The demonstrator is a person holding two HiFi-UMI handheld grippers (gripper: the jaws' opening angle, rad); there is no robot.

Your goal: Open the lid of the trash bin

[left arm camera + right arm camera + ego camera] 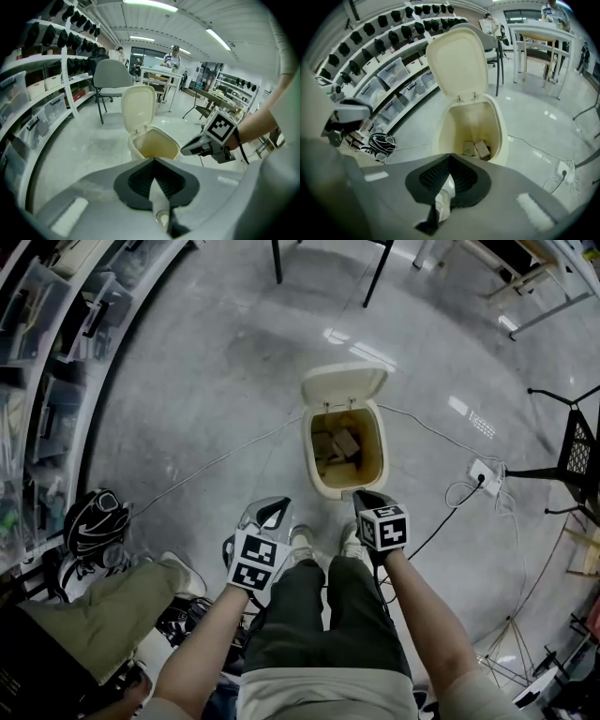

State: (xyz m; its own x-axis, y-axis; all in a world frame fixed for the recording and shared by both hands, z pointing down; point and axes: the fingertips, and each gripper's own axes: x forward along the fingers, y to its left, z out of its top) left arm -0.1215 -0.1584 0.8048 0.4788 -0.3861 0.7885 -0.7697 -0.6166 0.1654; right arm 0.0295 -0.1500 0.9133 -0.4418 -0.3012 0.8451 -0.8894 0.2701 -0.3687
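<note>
Grey polished floor [206,381] fills the head view, with curved shelves [56,334] along its left edge and a black helmet [96,521] lying at their foot. We see the cream trash bin [323,479] standing on open floor just ahead of our shoes. Its lid [344,385] is swung up and back on the far hinge, so the mouth is uncovered. Both our bare forearms reach forward and down past the knees, side by side, each gripper pointed at the bin. Our left gripper [272,509] sits short of the bin and clear of it. Our right gripper [364,495] has its tip at the near rim, and we cannot tell whether it touches. From above we make out cardboard scraps [339,448] at the bottom of the bin and a thin cable [206,465] running across the floor toward it. The right gripper view shows those scraps too, under the upright lid. The left gripper view catches only the bin's inner wall, but it shows the right gripper from the side, near the rim, and a grey chair [110,77] behind the lid. Each gripper's own view shows its jaws closed tip to tip, with nothing between them.
</note>
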